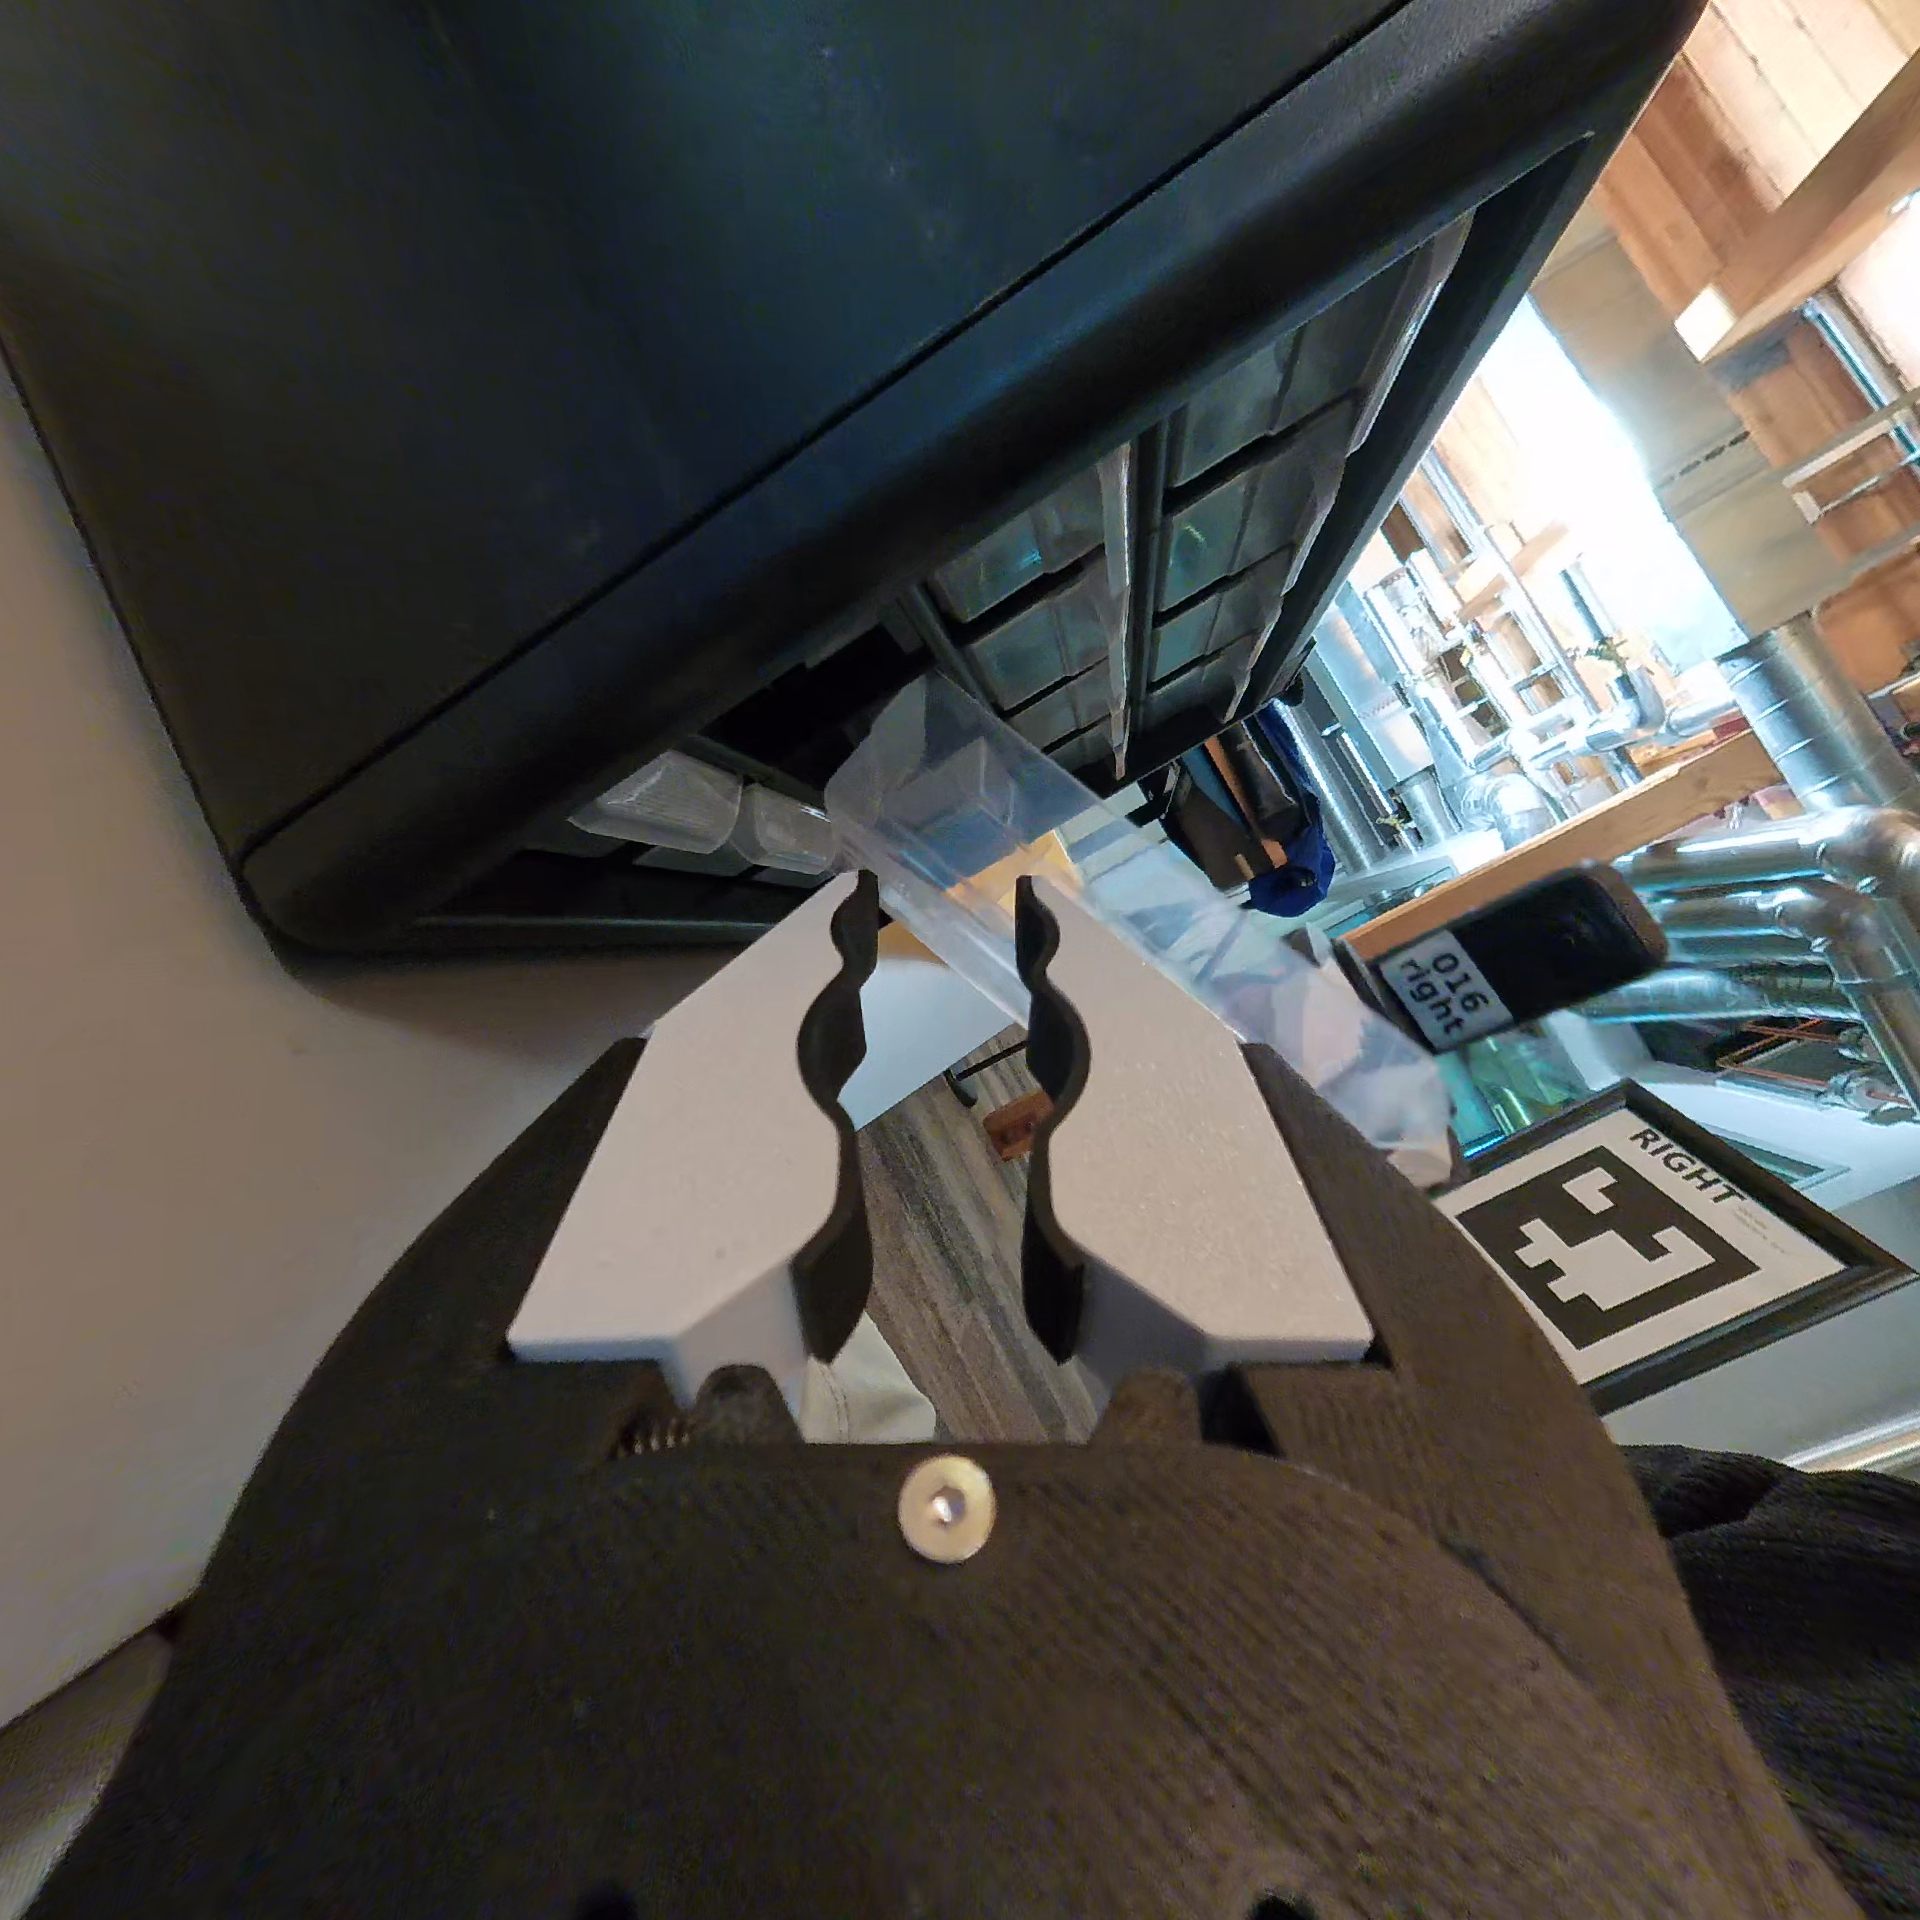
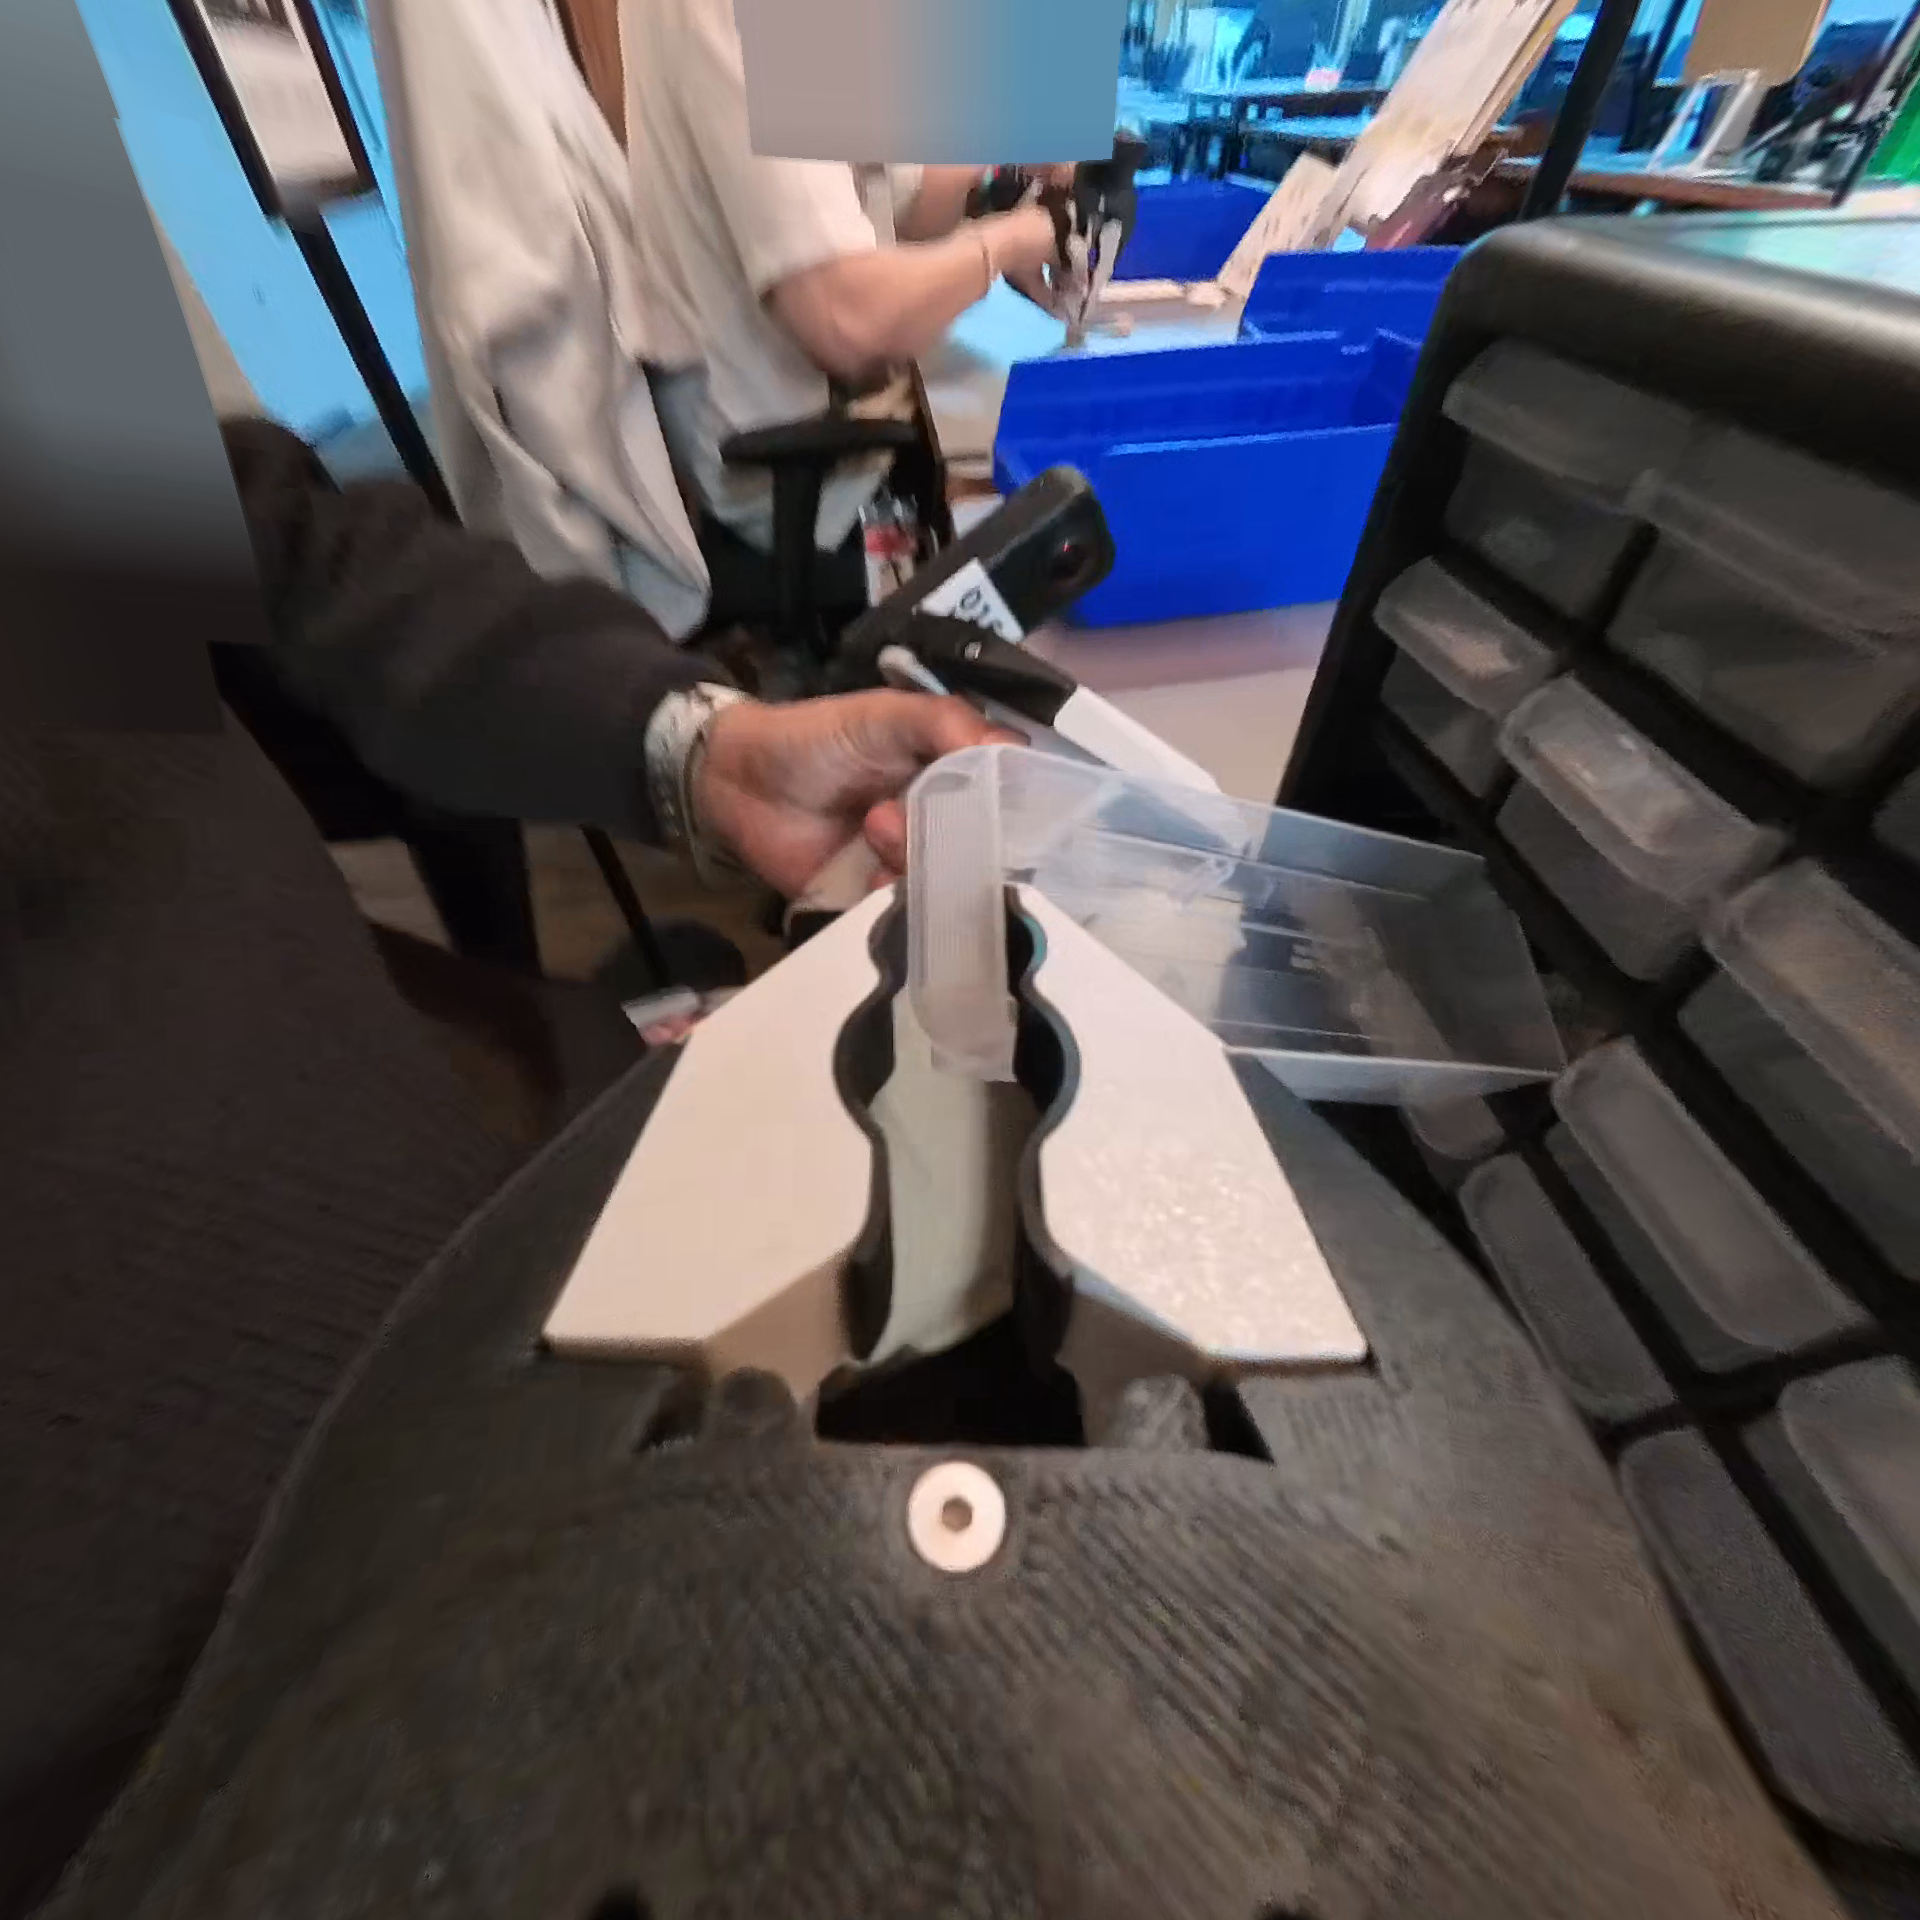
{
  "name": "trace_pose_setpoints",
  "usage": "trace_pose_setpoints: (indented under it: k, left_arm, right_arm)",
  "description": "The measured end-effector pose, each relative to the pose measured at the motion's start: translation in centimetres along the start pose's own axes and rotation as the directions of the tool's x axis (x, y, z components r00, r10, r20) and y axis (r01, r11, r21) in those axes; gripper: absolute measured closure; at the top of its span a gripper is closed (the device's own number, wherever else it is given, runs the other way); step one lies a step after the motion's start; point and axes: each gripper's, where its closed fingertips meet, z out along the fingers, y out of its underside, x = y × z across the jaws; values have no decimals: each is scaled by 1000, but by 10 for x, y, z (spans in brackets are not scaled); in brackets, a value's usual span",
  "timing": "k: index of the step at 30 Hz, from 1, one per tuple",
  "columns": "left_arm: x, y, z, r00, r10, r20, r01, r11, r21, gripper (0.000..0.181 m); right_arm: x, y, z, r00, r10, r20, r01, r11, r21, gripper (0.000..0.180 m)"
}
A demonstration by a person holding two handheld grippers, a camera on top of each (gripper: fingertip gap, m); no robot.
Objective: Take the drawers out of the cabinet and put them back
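Note:
The black cabinet (image 2: 1558, 301) holds many small clear drawers and stands at the right of the right wrist view. It fills the top of the left wrist view (image 1: 623, 364). My right gripper (image 2: 961, 920) is shut on the front handle of a clear empty drawer (image 2: 1299, 935). The drawer is out of its slot and tilted, with its back end at the cabinet face. My left gripper (image 1: 943, 888) is open, with its tips at the side wall of the same drawer (image 1: 1039, 821). It also shows behind the drawer in the right wrist view (image 2: 1101, 727).
A hand in a dark sleeve (image 2: 810, 779) holds the left gripper. Blue bins (image 2: 1195, 488) stand on the table behind it. A person in light clothes (image 2: 727, 260) sits at the back. The cabinet stands on a pale tabletop (image 1: 156, 1039).

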Motion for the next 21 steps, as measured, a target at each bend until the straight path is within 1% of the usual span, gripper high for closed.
trace_pose_setpoints:
  k: [4,7,9,12,16,21]
  left_arm:
    - [0,-1,-1,1000,-5,0,5,1000,4,157]
    - [-1,-1,-1,1000,-8,-2,8,1000,2,157]
    - [0,-1,-1,1000,-10,-3,11,1000,3,157]
    - [-1,-1,-1,1000,-11,-1,11,1000,4,158]
    - [-3,-1,-1,1000,-22,1,22,1000,4,158]
    - [-2,1,0,1000,-5,6,5,1000,1,157]
  right_arm:
    - [7,-16,-14,982,173,77,-181,977,112,164]
    - [11,-36,-27,934,305,183,-342,913,222,164]
    - [12,-44,-37,911,340,235,-396,882,256,164]
    - [6,-58,-53,902,320,289,-400,872,283,165]
    - [-3,-82,-77,910,277,309,-372,874,314,165]
    - [-8,-108,-114,915,262,308,-363,867,341,165]
